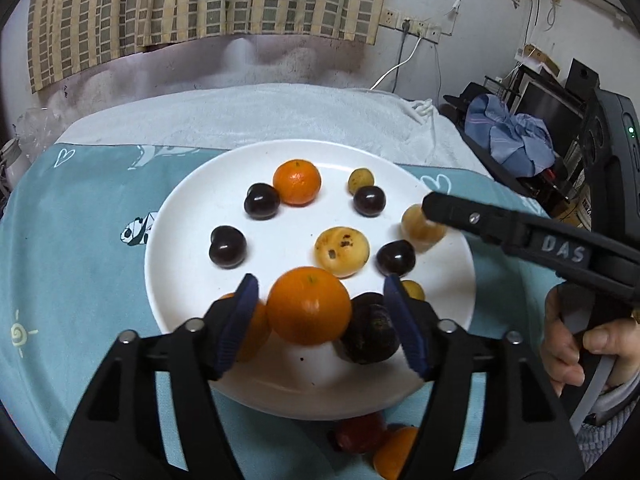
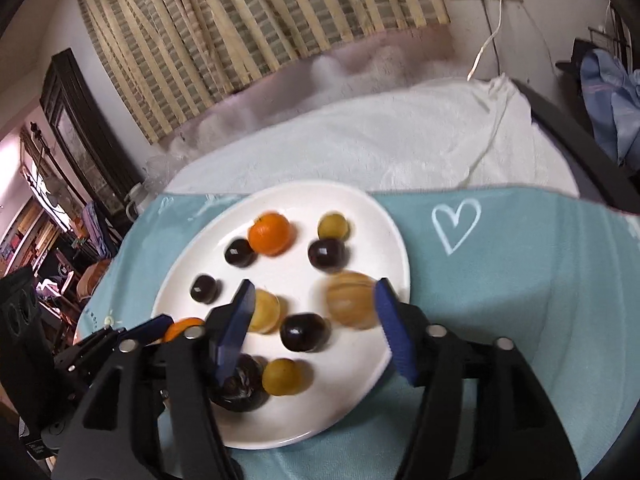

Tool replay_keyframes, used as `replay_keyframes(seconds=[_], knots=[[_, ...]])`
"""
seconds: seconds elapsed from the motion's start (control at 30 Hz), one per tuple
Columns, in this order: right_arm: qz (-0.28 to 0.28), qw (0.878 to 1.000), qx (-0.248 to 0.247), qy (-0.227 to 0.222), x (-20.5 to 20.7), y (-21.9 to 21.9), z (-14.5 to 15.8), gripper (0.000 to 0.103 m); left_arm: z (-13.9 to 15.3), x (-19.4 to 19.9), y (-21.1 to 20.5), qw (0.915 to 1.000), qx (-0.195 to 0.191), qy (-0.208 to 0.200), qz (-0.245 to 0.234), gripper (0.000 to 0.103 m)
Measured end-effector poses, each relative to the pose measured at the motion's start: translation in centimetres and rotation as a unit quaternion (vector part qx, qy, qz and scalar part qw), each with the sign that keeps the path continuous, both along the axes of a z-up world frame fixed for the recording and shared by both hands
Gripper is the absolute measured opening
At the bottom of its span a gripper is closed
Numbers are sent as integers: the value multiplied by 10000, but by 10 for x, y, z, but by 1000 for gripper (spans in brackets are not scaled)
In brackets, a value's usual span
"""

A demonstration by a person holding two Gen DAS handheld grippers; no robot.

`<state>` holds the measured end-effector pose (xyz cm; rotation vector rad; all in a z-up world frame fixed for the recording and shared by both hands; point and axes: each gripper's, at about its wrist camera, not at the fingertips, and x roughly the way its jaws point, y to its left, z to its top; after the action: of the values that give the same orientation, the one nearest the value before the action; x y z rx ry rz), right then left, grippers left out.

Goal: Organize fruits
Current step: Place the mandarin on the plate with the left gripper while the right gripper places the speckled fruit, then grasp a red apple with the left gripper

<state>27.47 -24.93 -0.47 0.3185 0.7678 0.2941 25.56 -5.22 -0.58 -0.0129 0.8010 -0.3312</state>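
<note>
Left gripper (image 1: 318, 320) jaws apart, straddling an orange (image 1: 308, 305) at the plate's 6 o'clock; pads clear of it, nothing gripped. Right gripper (image 2: 316, 328) also parted and empty, pads not pressing anything, a dark cherry (image 2: 305, 332) and blurred yellow fruit (image 2: 350, 298) between its fingers. White plate (image 1: 192, 216) holds the fruit: second orange (image 1: 297, 181) at 12, dark cherries around it, yellow loquat (image 1: 341, 251) near centre, dark wrinkled fruit (image 1: 370, 334) at 5. More fruit (image 1: 374, 444) lies off the plate at 6. Plate sits on a teal cloth (image 1: 80, 232); white towel (image 1: 260, 116) beyond at 12. A hand (image 1: 580, 344) holds the right gripper at 3.
</note>
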Motion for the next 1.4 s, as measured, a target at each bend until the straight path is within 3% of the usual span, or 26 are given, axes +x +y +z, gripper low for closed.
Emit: replay_keyframes(seconds=[0.2,0.37,0.53,0.7,0.8,1.03,1.17,1.27,1.4], knots=[[143,9982,413,-418,-35,-5,43,63,16,-18,14,9997,-87,-193,140,77],[245,9963,534,-629,-77,-6,67,65,28,-56,37,9986,-296,-301,319,83],[300,9970,525,-483,-117,-8,56,65,17,-112,40,9991,-50,-386,154,86],[213,9976,620,-234,-144,-17,26,65,-3,-148,35,9994,131,-308,-120,90],[124,9979,636,24,-140,-22,15,65,-5,-154,29,9990,133,-293,-304,90],[81,9969,783,91,-142,-25,12,65,-20,-144,18,9985,285,-47,-467,90],[127,9970,750,105,-141,-23,12,65,-28,-135,21,9987,353,107,-339,91],[132,9973,717,125,-141,-23,11,65,-31,-129,30,9992,183,214,-272,94],[96,9971,734,147,-141,-25,10,65,-24,-127,52,9998,152,95,110,95]])
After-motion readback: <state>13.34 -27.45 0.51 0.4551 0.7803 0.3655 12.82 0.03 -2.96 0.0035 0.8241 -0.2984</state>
